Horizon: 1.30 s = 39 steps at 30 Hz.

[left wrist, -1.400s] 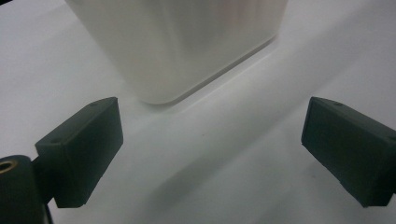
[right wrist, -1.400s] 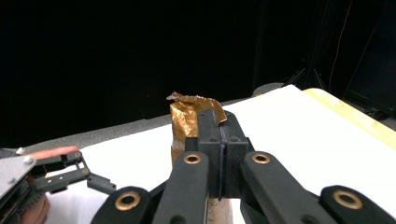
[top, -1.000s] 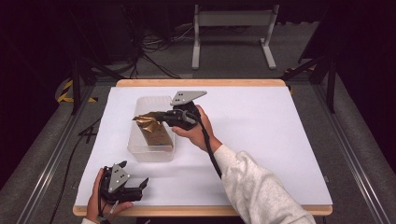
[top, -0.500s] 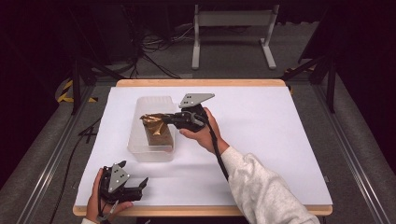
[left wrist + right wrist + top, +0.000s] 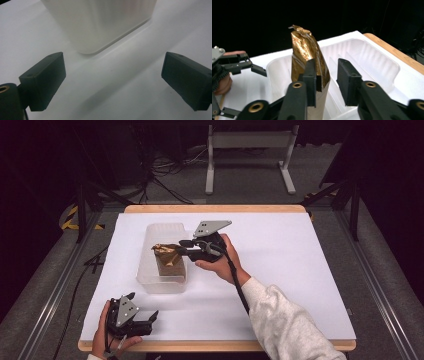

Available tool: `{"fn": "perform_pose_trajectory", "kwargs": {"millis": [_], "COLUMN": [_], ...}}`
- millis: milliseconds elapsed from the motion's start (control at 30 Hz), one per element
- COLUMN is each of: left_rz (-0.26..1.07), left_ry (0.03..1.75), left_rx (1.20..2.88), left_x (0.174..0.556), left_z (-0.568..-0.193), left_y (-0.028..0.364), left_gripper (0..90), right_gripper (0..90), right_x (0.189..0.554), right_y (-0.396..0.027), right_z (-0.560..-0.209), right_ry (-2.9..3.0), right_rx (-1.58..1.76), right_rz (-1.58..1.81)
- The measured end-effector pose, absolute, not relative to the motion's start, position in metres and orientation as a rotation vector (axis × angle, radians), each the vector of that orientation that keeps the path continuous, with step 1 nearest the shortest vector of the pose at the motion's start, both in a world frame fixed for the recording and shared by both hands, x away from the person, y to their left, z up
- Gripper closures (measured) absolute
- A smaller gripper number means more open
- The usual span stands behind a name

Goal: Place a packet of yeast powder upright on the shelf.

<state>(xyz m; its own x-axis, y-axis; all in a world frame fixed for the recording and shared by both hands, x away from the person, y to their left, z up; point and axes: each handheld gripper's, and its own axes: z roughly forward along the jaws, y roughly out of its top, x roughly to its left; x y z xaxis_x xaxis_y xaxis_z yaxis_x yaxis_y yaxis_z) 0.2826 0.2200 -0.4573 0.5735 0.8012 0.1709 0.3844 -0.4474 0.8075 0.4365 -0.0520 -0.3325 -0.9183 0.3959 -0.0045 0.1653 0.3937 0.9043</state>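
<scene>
A gold foil bag (image 5: pixel 167 255) with a tan lower part stands upright in a clear plastic bin (image 5: pixel 150 281) at the table's left middle. My right gripper (image 5: pixel 184 248) reaches in from the right at the bag's top. In the right gripper view its jaws stand apart: the left one lies in front of the bag (image 5: pixel 305 50), and a gap shows between the bag's edge and the right one, so the right gripper (image 5: pixel 328 72) is open. My left gripper (image 5: pixel 151 320) rests open near the front left edge, facing the bin's corner (image 5: pixel 100 25); the left gripper (image 5: pixel 112 72) has nothing between its jaws.
The white table top (image 5: pixel 300 270) stretches wide to the right of the bin. The bin's ribbed inside (image 5: pixel 372 57) has room beside the bag. A metal stand (image 5: pixel 247 150) and cables lie on the floor beyond the table.
My right gripper has shifted to the right and a little toward me over the last second, and the bag's top has followed slightly to the right. The left gripper has stayed still.
</scene>
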Motion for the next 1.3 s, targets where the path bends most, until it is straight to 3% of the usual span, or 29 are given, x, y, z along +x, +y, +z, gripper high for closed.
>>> {"fn": "perform_pose_trajectory", "kwargs": {"millis": [400,1300], "left_rz": [0.718,0.718], "left_ry": [0.946,0.957], "left_rx": [2.056,2.075], "left_x": [0.282,0.284], "left_z": [-0.457,-0.459], "left_y": [0.221,0.220], "left_gripper": [6.3,6.3], "right_gripper": [56.8,45.8], "right_x": [0.432,0.418], "right_y": [-0.064,-0.129], "right_z": [-0.322,-0.309], "right_ry": [2.386,2.331], "right_rx": [0.508,0.550], "right_rz": [1.494,1.389]}}
